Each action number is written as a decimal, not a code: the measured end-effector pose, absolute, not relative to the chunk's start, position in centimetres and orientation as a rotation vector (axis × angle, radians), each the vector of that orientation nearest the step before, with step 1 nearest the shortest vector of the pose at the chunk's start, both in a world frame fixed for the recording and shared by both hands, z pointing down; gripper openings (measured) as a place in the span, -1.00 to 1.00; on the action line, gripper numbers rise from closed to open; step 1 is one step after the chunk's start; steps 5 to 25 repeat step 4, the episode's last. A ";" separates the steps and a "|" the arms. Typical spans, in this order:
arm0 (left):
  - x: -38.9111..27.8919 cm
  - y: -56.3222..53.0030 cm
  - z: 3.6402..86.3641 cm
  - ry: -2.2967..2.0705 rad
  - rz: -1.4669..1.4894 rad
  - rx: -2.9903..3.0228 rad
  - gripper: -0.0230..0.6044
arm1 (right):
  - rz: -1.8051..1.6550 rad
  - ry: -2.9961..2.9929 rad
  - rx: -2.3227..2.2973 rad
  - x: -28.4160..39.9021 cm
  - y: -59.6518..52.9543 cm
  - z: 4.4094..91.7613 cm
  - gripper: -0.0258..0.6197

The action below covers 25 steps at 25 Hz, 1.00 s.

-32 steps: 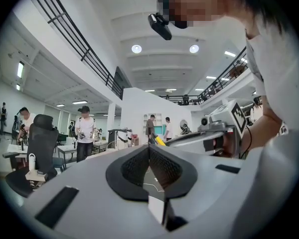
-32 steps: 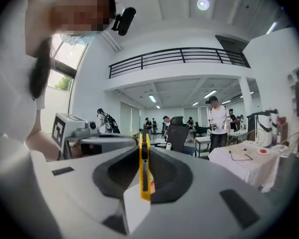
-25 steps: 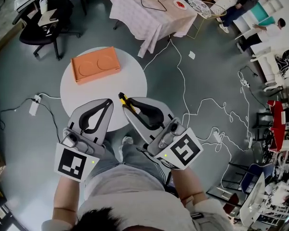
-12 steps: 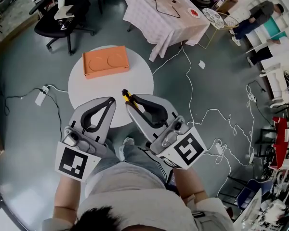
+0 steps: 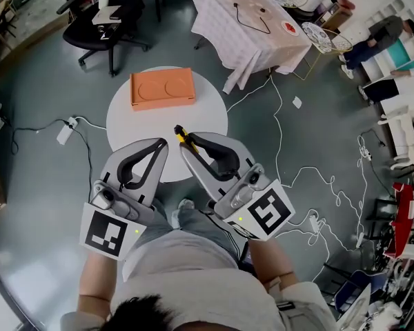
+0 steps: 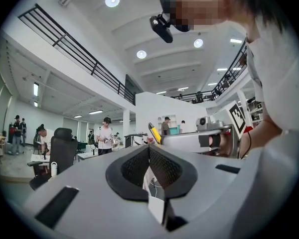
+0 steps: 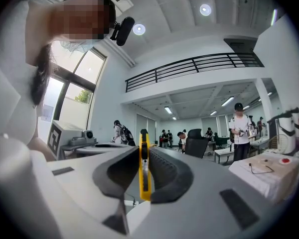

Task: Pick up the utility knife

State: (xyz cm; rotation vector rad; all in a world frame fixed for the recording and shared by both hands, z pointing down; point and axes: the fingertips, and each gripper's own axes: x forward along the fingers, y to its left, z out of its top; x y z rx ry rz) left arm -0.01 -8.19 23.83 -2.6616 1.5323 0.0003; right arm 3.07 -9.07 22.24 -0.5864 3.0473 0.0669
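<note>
Right gripper view, centre: gripping the yellow utility knife point(image 7: 144, 176) edge-on in the right claw point(image 7: 143, 153). Holding it at mid-frame in the head view, apparently lifted off the round white desk point(image 5: 207, 126); judging the pick-up essentially done. Carrying the left claw point(image 6: 149, 156) pressed together on nothing. Finding no readable brand or writing anywhere, only square markers on the cubes.
</note>
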 end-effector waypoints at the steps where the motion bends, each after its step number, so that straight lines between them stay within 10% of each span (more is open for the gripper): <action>1: -0.2 -8.1 23.8 1.535 0.000 -2.659 -0.90 | 0.069 3.045 -0.584 2.9 -9.0 22.2 -0.72; 25: -0.5 -7.9 23.9 1.542 -0.003 -2.653 -0.90 | 0.075 3.039 -0.576 2.5 -8.7 22.0 -0.72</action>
